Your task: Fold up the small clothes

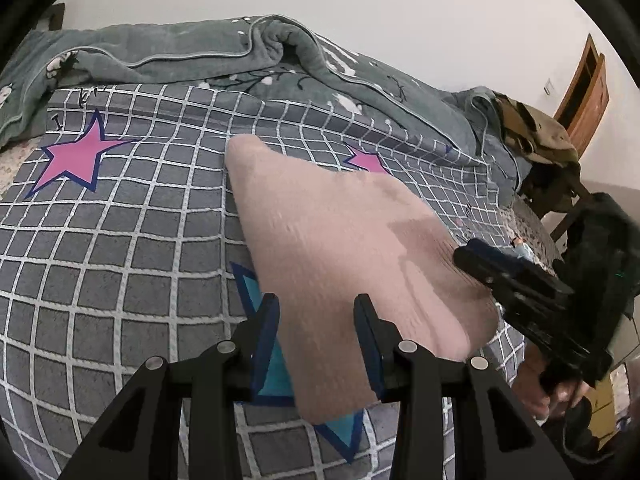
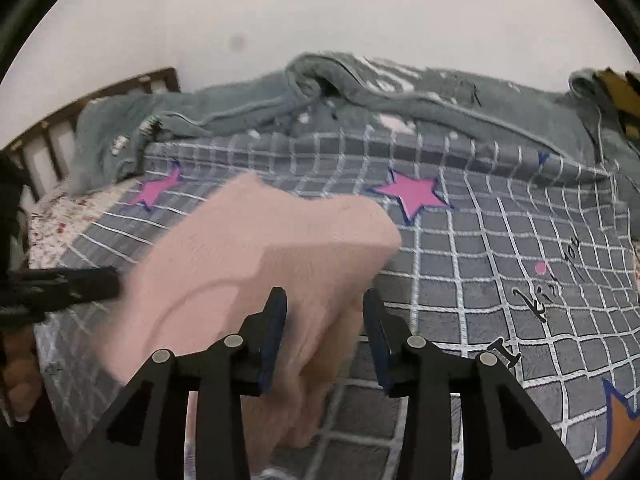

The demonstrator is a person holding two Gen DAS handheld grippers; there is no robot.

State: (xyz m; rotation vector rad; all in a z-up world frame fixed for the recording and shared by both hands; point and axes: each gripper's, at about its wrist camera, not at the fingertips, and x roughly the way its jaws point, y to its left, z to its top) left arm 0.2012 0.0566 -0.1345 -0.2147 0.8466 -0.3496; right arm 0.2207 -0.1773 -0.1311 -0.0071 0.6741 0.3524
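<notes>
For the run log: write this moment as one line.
stage: fold underway | item: pink garment on checked blanket | left tongs: open, straddling garment edge | right tongs: open over garment | grip: none visible

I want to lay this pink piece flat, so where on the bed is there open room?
Open checked bedspread lies left of the pink garment, below the pink star. Crowded: the bunched grey blanket along the wall, and the right gripper at the garment's right edge.

Garment [image 1: 340,248]: plain pale pink.
Bedsheet [image 1: 120,240]: grey with white grid, pink and teal blue-edged stars, black lettering.
Blanket [image 1: 200,46]: grey-green, pale piping, white blossoms, beyond the grippers.
</notes>
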